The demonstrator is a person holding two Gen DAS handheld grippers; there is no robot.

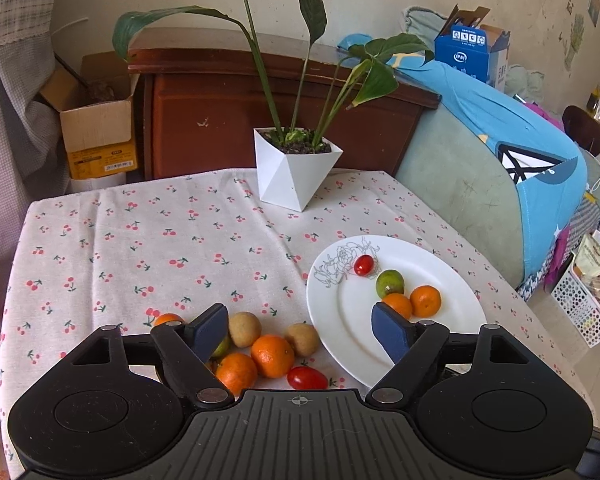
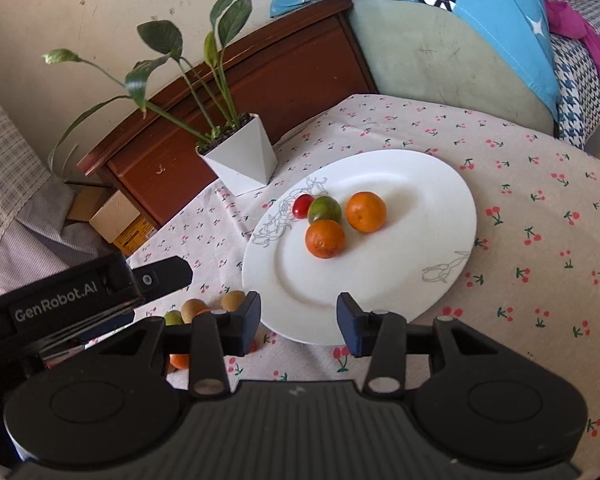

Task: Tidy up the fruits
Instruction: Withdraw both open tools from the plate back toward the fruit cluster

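A white plate (image 1: 440,344) (image 2: 420,280) on the cherry-print tablecloth holds two oranges (image 1: 425,301) (image 2: 365,212), a green fruit (image 1: 389,283) (image 2: 324,209) and a cherry tomato (image 1: 364,265) (image 2: 302,205). Left of the plate lies a loose pile: oranges (image 1: 272,356), two brown fruits (image 1: 244,329), a cherry tomato (image 1: 307,378). My left gripper (image 1: 300,334) is open and empty, hovering above the pile. My right gripper (image 2: 298,326) is open and empty above the plate's near rim. The left gripper's body (image 2: 80,296) shows in the right wrist view.
A white angular pot with a leafy plant (image 1: 296,168) (image 2: 242,156) stands at the table's far edge. Behind are a brown wooden cabinet (image 1: 220,120), a cardboard box (image 1: 96,128) and a sofa with a blue cloth (image 1: 500,128). A perforated white basket (image 1: 584,304) sits on the floor at right.
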